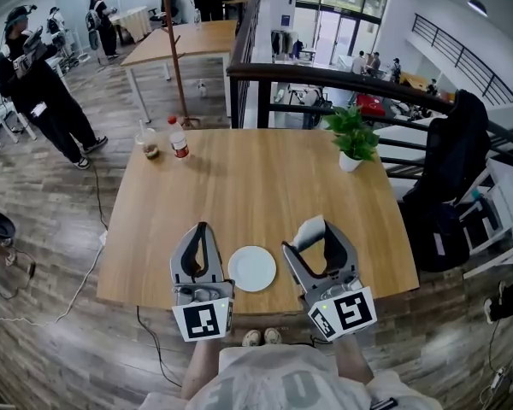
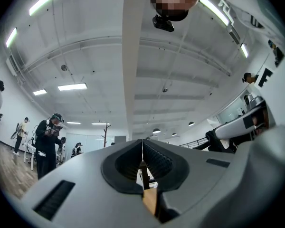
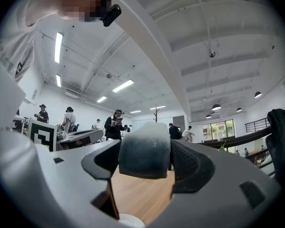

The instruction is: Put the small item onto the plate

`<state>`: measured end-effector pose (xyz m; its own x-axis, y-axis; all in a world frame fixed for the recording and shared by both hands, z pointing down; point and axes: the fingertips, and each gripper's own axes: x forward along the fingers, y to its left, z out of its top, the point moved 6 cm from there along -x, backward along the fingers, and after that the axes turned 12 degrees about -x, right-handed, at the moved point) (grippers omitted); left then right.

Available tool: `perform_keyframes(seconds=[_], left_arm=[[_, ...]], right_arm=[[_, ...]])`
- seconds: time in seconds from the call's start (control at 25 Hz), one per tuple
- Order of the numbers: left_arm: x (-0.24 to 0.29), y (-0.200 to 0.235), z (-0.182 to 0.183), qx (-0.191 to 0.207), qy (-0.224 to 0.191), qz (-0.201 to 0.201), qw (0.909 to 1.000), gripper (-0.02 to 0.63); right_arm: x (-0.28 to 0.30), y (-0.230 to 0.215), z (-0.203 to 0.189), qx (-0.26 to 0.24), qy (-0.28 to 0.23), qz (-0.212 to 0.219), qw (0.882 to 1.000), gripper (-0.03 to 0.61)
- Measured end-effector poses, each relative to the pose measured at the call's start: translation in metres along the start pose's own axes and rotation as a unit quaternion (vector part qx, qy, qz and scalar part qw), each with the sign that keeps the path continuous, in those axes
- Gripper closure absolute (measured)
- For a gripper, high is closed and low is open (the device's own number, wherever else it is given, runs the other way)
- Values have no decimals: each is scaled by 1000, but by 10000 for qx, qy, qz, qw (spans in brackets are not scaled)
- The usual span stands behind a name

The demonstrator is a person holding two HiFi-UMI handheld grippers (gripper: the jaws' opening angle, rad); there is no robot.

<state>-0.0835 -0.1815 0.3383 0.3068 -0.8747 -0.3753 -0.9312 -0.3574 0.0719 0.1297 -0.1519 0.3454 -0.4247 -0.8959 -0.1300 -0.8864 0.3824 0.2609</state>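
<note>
A round white plate (image 1: 252,268) lies near the front edge of the wooden table (image 1: 239,186), between my two grippers. My right gripper (image 1: 313,231) is just right of the plate, tilted upward and shut on the small item (image 1: 309,231), a pale grey-white block. In the right gripper view that small item (image 3: 143,156) fills the gap between the jaws of the right gripper (image 3: 145,144), and the plate's rim (image 3: 131,221) shows at the bottom. My left gripper (image 1: 202,228) stands left of the plate; the left gripper (image 2: 142,145) has its jaws pressed together on nothing.
A potted plant (image 1: 354,140) stands at the table's far right. A bottle (image 1: 179,138) and a cup (image 1: 149,144) stand at the far left corner. A dark bag on a chair (image 1: 449,182) is off the right side. A black railing (image 1: 342,79) runs behind; a person (image 1: 43,92) stands at left.
</note>
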Motion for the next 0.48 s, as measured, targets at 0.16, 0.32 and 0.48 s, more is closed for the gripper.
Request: perform_keyframes(seconds=[0.16, 0.32, 0.48], left_arm=[[1, -1, 0, 1, -38, -2, 10000, 604], [1, 0, -1, 18, -7, 13, 10000, 604], [1, 3, -2, 51, 0, 60, 10000, 604]], right_arm=[[4, -3, 1, -57, -14, 6, 10000, 261], [11, -4, 0, -107, 13, 39, 9999, 261], [21, -5, -1, -198, 141, 91, 9997, 261]])
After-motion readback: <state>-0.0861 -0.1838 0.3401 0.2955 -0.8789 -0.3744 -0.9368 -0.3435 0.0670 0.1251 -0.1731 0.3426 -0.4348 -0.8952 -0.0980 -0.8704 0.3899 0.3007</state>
